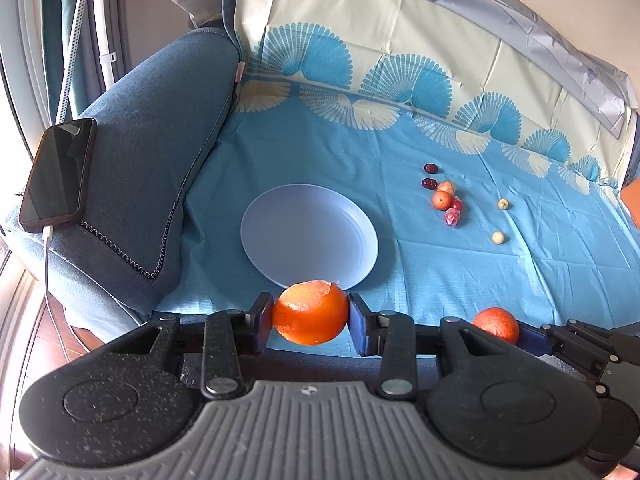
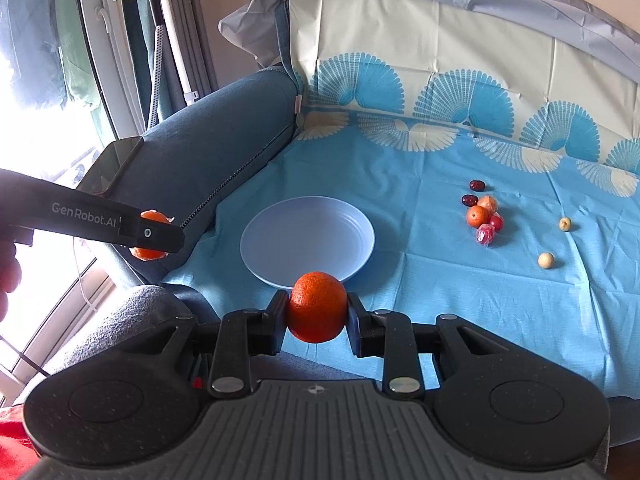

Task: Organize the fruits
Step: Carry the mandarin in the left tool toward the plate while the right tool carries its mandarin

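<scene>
The left gripper (image 1: pixel 311 314) is clamping an orange wrapped in clear film (image 1: pixel 310 312) between its blue pads, holding it in the air just in front of the near rim of the pale blue plate (image 1: pixel 308 236), which is lying bare on the blue patterned cloth (image 1: pixel 460 272). The right gripper (image 2: pixel 317 307) is likewise squeezing a bare orange (image 2: pixel 317 307) between its pads, also hanging just short of the plate's near rim; in the left wrist view that same fruit is showing to the right of the plate's front edge, with the right gripper's finger behind it. Well to the right of the plate, a small cluster is lying on the cloth: two dark red dates (image 1: pixel 430 176), a small orange (image 1: pixel 441 200) touching a second, film-wrapped small orange (image 1: pixel 447 187), a red cherry-like fruit (image 1: pixel 457 204) and a pink wrapped sweet-like piece (image 1: pixel 452 218). Farther right of the plate, two pale round fruits (image 1: pixel 498 237) are sitting apart from each other. To the left of the plate, a dark phone (image 1: pixel 60 174) with a white cable is resting on the blue sofa armrest (image 1: pixel 160 120).
</scene>
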Demonstrator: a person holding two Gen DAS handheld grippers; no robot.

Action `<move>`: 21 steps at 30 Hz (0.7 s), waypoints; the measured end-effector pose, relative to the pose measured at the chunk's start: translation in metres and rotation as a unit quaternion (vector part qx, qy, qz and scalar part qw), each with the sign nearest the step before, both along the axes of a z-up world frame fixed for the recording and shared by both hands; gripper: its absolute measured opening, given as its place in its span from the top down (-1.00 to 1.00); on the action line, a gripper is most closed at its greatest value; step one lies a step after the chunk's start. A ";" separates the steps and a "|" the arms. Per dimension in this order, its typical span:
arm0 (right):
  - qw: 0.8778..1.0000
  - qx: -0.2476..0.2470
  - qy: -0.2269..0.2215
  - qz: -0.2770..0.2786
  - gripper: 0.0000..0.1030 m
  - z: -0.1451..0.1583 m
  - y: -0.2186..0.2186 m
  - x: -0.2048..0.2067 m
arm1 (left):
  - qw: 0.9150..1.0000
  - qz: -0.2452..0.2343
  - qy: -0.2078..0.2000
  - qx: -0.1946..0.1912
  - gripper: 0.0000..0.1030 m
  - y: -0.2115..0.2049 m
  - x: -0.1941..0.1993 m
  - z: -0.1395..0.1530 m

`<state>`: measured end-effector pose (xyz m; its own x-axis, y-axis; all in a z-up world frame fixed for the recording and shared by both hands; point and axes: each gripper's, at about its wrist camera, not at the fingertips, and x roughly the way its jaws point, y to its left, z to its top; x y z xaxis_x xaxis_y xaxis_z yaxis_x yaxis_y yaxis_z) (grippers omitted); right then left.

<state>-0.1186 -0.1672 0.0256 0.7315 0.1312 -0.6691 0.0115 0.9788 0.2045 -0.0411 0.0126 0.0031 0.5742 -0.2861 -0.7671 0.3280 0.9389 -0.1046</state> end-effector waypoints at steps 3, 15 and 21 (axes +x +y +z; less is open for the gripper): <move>1.000 0.002 0.003 -0.002 0.39 -0.001 -0.001 0.001 | 1.000 0.000 0.001 0.000 0.16 -0.001 0.002 0.000; 1.000 0.000 0.016 -0.005 0.39 -0.012 -0.002 0.017 | 1.000 0.004 0.005 0.005 0.16 -0.005 0.022 -0.008; 1.000 -0.005 0.015 0.001 0.39 -0.020 0.003 0.045 | 1.000 0.007 0.011 0.009 0.16 -0.011 0.054 -0.018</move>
<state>-0.0739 -0.1641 0.0060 0.7105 0.1266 -0.6922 0.0154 0.9807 0.1951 0.0132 0.0013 -0.0149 0.5618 -0.2646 -0.7838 0.3123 0.9452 -0.0953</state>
